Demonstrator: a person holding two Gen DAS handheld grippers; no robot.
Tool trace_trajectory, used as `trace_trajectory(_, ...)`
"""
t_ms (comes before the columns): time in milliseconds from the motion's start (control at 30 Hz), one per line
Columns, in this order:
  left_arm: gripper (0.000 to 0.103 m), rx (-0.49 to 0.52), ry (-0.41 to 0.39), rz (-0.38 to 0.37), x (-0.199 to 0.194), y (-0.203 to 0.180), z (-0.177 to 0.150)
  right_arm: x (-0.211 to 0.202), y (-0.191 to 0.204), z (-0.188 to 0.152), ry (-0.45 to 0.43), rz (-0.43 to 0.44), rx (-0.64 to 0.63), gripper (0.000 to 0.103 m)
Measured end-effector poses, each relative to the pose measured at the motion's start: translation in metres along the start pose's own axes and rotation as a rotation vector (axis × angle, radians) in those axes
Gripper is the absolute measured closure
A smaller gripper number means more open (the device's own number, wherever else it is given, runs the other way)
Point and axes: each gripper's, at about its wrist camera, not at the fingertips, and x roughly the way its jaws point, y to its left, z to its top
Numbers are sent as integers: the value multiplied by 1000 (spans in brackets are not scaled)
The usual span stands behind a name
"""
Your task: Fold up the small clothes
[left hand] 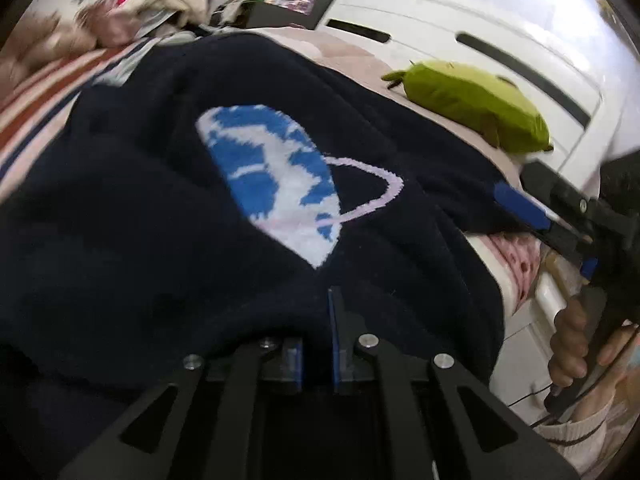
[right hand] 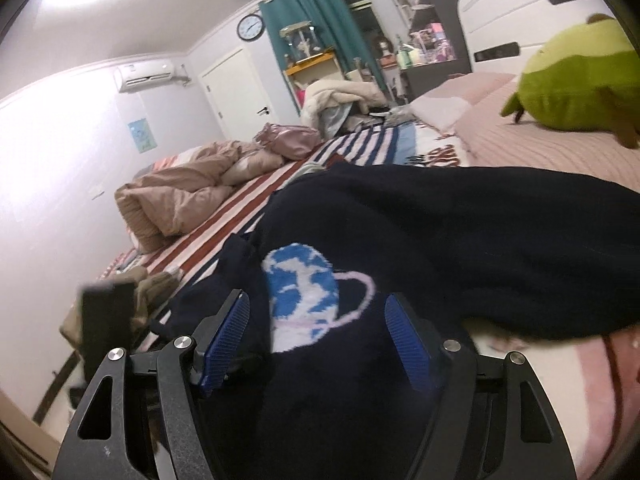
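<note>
A dark navy knit sweater (left hand: 160, 220) with a blue-and-white ringed planet (left hand: 276, 184) lies bunched on the bed. My left gripper (left hand: 316, 320) is shut on the sweater's near edge; the cloth drapes over its fingers. My right gripper (right hand: 320, 320) is open, its blue pads (right hand: 404, 332) standing either side of the sweater (right hand: 460, 240), with the planet (right hand: 308, 292) between them. In the left wrist view the right gripper (left hand: 532, 212) shows at the right, at the sweater's edge, held by a hand (left hand: 576, 340).
A green plush toy (left hand: 472, 104) lies on the pink bedspread (right hand: 540, 148) behind the sweater. A striped sheet (right hand: 224, 232), a beige duvet (right hand: 180, 192) and a clothes pile (right hand: 340, 100) lie farther left. A white headboard (left hand: 460, 20) stands behind.
</note>
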Motion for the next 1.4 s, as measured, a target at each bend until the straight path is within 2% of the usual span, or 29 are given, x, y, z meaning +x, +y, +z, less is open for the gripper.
trace_trajectory(33,88,-19,-8,-10,-7,3,-1,-2,-1,-1,2,-2,0,35)
trace_trajectory(100,65,-36,-27,-10,-26,5,-1,-4,-3,-3,5,-7,-5,35)
trace_trajectory(167,60,-33,-78,-2,-50,0,-3,-5,0,-5,10,-6,-15,35)
trace_trajectory(267,56,-60,-175,-31,-96,1,-7,1,9,-8,26,12,-28,35)
trace_trajectory(300,55,-65,-193,-15,-109,6,-11,5,14,-9,39,22,-37,35)
trace_trajectory(333,55,-67,-211,19,-118,5,-13,10,22,-11,57,37,-53,35)
trace_trajectory(400,52,-61,-243,147,-143,11,-16,20,38,-12,74,65,-88,36)
trace_trajectory(467,49,-54,-281,305,-164,19,-19,34,62,-15,92,106,-138,36)
trace_trajectory(533,49,-55,-305,396,-181,24,-25,58,93,-19,134,166,-197,35)
trace_trajectory(567,49,-60,-322,433,-191,28,-28,66,104,-23,156,190,-212,35)
trace_trajectory(633,49,-75,-352,447,-207,37,-35,94,130,-31,217,267,-222,35)
trace_trajectory(667,49,-88,-368,449,-212,41,-36,107,142,-36,242,272,-243,34)
trace_trajectory(733,49,-103,-393,446,-222,50,-41,137,165,-49,275,203,-326,15)
trace_trajectory(767,47,-105,-405,443,-227,52,-42,149,173,-56,281,166,-361,12)
trace_trajectory(833,45,-102,-421,453,-231,58,-44,173,186,-69,314,117,-425,10)
trace_trajectory(933,45,-113,-424,451,-228,60,-42,187,200,-78,311,20,-503,8)
trace_trajectory(967,45,-118,-428,446,-227,60,-41,188,200,-76,307,5,-483,10)
trace_trajectory(1000,45,-125,-432,434,-225,60,-40,188,197,-72,301,-2,-447,23)
trace_trajectory(1033,45,-129,-436,424,-224,59,-40,185,185,-64,283,-13,-366,48)
trace_trajectory(1067,45,-130,-437,416,-223,58,-40,183,178,-59,272,-12,-316,62)
trace_trajectory(1100,45,-130,-437,407,-223,56,-39,181,168,-54,263,7,-254,82)
trace_trajectory(1133,45,-129,-437,403,-223,53,-39,179,159,-50,260,26,-211,89)
trace_trajectory(1233,45,-128,-442,405,-225,44,-42,170,149,-44,226,9,-197,99)
trace_trajectory(1400,45,-125,-450,432,-232,34,-49,139,125,-40,126,-34,-117,102)
